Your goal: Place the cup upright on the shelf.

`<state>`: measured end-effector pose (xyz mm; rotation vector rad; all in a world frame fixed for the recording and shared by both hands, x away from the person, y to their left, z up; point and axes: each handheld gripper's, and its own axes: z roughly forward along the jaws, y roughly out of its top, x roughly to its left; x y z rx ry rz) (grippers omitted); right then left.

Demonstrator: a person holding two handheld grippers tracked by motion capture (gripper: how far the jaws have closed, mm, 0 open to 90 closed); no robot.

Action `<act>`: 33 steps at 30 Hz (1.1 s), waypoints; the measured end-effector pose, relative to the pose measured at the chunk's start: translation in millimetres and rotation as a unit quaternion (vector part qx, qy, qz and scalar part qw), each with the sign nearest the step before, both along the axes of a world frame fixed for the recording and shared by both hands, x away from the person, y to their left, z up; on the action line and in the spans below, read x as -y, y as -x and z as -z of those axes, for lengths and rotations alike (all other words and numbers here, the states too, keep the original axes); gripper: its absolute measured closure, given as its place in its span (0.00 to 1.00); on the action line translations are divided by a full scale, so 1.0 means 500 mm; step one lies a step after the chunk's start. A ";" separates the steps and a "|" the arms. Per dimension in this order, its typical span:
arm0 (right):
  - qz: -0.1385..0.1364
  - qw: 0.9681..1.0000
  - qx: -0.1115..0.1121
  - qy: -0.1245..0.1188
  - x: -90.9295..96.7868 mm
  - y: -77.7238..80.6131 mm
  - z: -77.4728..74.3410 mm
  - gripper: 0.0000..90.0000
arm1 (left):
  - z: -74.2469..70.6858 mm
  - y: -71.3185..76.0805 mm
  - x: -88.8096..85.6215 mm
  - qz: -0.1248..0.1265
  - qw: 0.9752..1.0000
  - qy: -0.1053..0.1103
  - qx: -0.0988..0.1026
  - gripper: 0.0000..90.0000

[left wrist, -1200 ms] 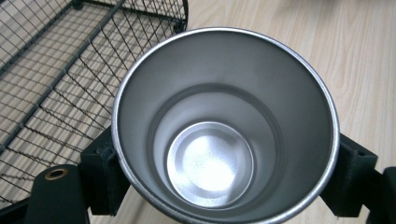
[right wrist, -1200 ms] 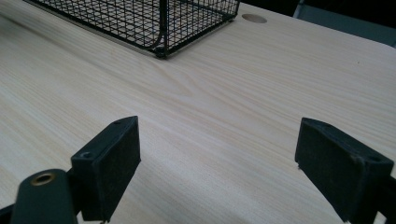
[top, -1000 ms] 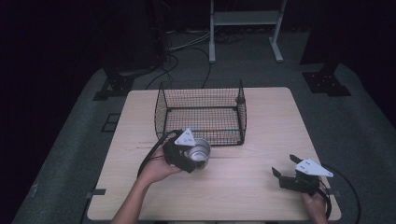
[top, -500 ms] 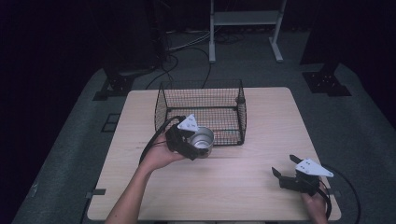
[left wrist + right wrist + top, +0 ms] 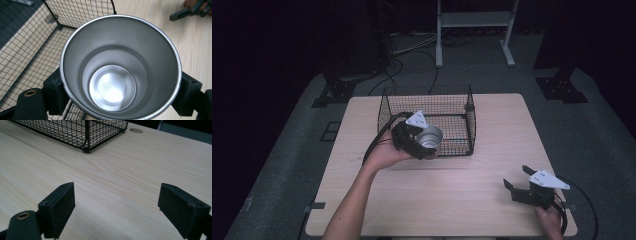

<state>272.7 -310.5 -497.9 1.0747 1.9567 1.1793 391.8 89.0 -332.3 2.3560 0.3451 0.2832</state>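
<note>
Left gripper [image 5: 424, 142]: jaws clamped across steel cup [image 5: 430, 138], mouth up, held at wire basket [image 5: 469, 107] rim, likely for placing inside.
Right gripper [image 5: 524, 182]: jaws apart, idle on table [image 5: 492, 210].

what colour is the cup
Shiny silver metal cup, inside and rim alike; the left gripper view shows it best.

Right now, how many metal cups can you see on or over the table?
1. A steel cup is held in the left gripper beside the near wall of the wire basket. The basket looks empty, and nothing seems hidden.
</note>
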 end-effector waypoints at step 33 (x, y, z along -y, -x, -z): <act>0.002 1.000 -0.001 -0.004 0.001 0.000 0.000 0.15 | -0.073 -0.116 0.029 -0.015 1.000 -0.012 -0.004 0.20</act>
